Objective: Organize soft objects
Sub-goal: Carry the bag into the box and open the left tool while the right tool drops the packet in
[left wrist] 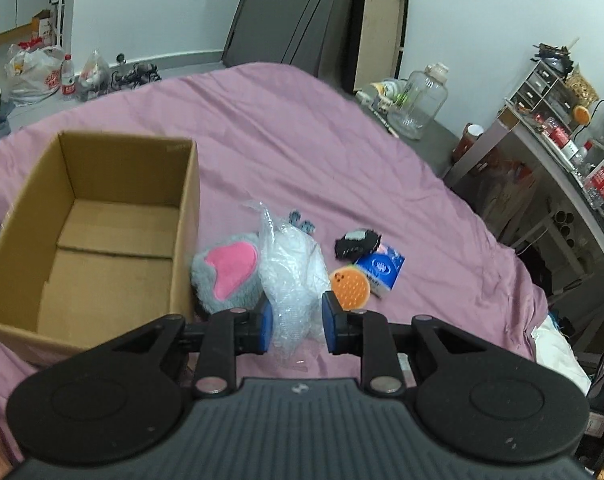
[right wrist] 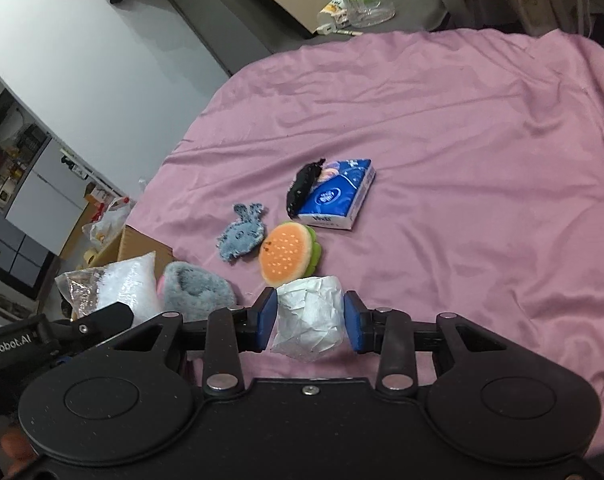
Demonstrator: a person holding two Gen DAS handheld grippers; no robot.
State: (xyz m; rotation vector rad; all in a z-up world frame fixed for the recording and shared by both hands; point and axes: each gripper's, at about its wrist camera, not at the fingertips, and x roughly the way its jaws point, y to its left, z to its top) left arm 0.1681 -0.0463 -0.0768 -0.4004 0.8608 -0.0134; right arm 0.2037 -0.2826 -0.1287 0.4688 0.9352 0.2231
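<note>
Cluttered bedroom, pink bedsheet [right wrist: 462, 140]; left tool [left wrist: 296, 322] clamped on plastic bag [left wrist: 294, 276], right tool [right wrist: 311, 320] on paper wad [right wrist: 310, 320].

Crinkly plastic bag [left wrist: 292, 276] (glossy); matt cardboard box [left wrist: 114, 216]

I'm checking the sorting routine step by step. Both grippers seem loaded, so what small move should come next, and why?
Probably swing the left gripper leftward over the cardboard box and release. Its jaws pinch the clear plastic bag, the box sits open and empty just beside it, and the right gripper already holds the white paper wad, so it can follow.
</note>
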